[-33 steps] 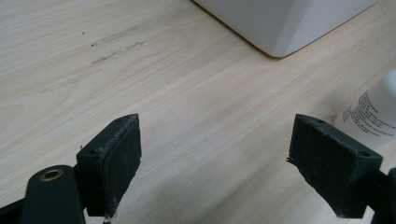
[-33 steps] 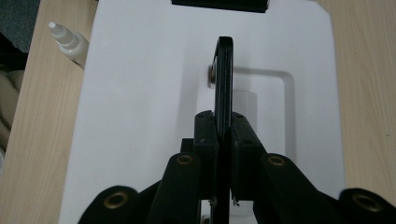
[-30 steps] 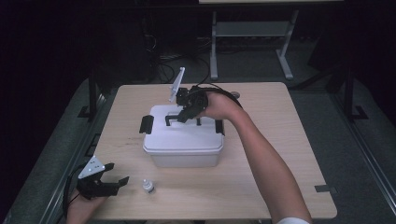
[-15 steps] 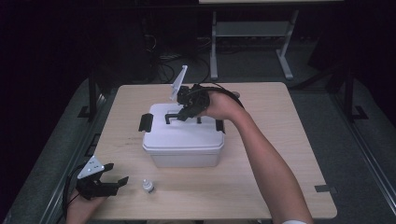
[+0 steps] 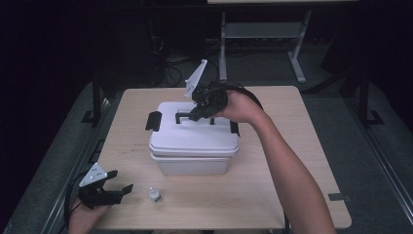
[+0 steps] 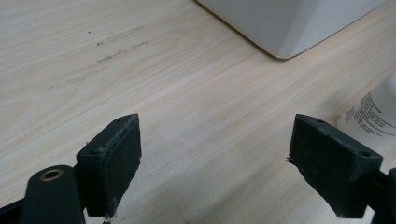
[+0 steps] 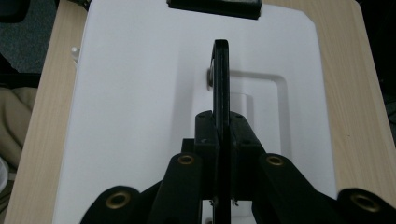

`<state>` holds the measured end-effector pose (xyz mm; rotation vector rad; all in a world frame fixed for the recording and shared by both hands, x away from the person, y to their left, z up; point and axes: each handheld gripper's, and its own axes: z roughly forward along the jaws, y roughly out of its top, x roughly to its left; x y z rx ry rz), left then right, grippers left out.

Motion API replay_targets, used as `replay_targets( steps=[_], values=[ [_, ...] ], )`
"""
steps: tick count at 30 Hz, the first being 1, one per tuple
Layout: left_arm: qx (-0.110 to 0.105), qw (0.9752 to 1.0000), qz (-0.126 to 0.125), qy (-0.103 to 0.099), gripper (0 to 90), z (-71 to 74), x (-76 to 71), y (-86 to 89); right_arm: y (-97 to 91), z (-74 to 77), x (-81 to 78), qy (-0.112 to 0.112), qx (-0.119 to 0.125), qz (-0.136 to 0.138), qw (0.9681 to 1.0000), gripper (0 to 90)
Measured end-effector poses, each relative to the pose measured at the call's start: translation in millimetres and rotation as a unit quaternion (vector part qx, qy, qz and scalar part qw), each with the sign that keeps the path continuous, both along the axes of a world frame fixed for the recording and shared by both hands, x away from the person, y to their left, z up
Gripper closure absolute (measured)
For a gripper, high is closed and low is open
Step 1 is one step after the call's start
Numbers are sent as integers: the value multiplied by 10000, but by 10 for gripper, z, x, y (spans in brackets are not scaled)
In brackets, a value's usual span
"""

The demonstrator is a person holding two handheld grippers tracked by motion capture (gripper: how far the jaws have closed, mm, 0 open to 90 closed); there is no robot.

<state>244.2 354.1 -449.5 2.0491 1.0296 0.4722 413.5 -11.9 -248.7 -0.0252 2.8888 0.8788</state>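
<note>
A white lidded box (image 5: 194,146) stands in the middle of the table. Its black carry handle (image 5: 182,117) stands upright over the lid. My right gripper (image 5: 197,114) reaches over the lid from the right and is shut on that handle. In the right gripper view the handle bar (image 7: 221,84) runs edge-on between the two closed pads, above the white lid (image 7: 140,93). My left gripper (image 5: 119,187) rests open at the table's near left corner. A small white bottle (image 5: 154,194) stands just right of it. In the left gripper view the bottle (image 6: 373,112) stands beyond the right-hand jaw, and nothing lies between the jaws.
A black latch (image 5: 154,120) sits on the box's left end, and another (image 7: 212,7) shows at the lid's far edge. The box corner (image 6: 289,23) shows ahead of the left gripper. A metal frame (image 5: 263,29) stands beyond the table.
The right hand has risen a little with the handle in its grip. The box still rests on the table. The left gripper has not moved.
</note>
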Motion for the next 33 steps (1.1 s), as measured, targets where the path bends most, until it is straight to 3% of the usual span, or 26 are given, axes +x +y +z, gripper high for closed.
replay_targets(
  steps=[17, 33],
  values=[
    [49, 10000, -24, 58, 167, -22, 11, -28, -524, 188, -160, -41, 138, -229, 9996, 838],
    [81, 9999, -37, 69, 167, -26, 26, -59, -1074, 174, -363, -86, 152, -563, 9983, 837]
  ],
)
